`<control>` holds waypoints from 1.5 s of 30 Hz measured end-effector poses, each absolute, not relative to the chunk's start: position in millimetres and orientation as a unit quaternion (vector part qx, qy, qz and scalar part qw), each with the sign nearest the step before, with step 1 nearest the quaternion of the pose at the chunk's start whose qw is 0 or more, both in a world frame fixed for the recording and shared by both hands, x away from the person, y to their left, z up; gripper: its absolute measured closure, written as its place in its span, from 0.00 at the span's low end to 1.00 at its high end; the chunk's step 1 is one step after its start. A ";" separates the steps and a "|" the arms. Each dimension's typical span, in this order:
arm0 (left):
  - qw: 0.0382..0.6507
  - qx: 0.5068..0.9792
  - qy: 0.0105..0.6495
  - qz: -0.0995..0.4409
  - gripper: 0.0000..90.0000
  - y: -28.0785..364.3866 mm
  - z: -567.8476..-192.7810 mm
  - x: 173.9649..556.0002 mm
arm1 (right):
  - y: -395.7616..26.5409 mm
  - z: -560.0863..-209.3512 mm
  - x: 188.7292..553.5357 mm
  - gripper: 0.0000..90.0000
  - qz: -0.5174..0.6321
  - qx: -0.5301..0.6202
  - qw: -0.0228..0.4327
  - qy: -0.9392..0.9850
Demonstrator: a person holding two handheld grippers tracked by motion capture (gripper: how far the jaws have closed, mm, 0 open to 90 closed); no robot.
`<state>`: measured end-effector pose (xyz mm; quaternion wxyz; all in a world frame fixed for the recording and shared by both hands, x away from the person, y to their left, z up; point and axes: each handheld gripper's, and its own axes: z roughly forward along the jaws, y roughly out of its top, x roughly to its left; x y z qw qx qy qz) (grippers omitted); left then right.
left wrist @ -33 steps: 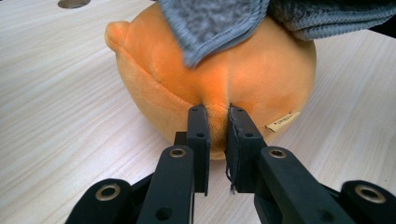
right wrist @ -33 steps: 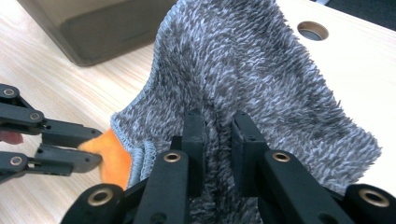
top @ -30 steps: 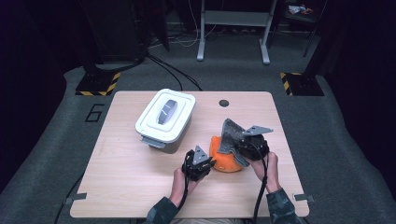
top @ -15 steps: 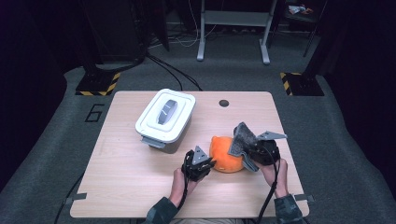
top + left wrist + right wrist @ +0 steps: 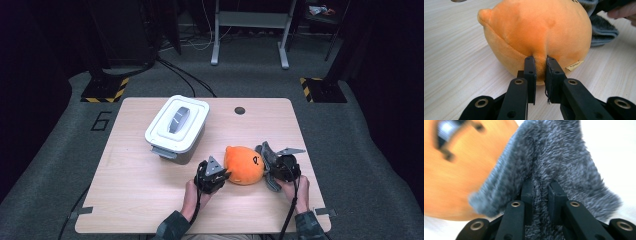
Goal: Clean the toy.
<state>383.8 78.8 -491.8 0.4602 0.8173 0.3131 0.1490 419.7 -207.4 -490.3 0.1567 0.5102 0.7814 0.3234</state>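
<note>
An orange plush toy lies on the wooden table, near its front edge. My left gripper is at the toy's left side, shut on a pinched fold of the orange plush; the left gripper view shows the fabric squeezed between the pads. My right gripper is low at the toy's right side, shut on a grey fuzzy cloth. That cloth rests against the toy's far side. The toy's dark face marking faces the right gripper.
A white lidded container with a grey handle stands behind and left of the toy. A small round hole sits near the table's far edge. Dark floor with cables and stand legs surrounds the table.
My right gripper has come down and to the right with the grey cloth, from over the toy to beside it, uncovering the toy's top. The left gripper has kept still.
</note>
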 end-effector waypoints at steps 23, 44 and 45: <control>0.470 0.813 0.312 0.147 0.89 78.4 -490.8 383.9 | -180.8 -395.2 408.3 0.88 0.388 0.443 0.222 0.777; 0.475 0.811 0.307 0.149 0.89 76.5 -488.3 382.9 | -100.3 -421.1 417.1 0.87 0.345 0.361 0.196 0.844; 0.475 0.811 0.307 0.149 0.89 76.5 -488.3 382.9 | -100.3 -421.1 417.1 0.87 0.345 0.361 0.196 0.844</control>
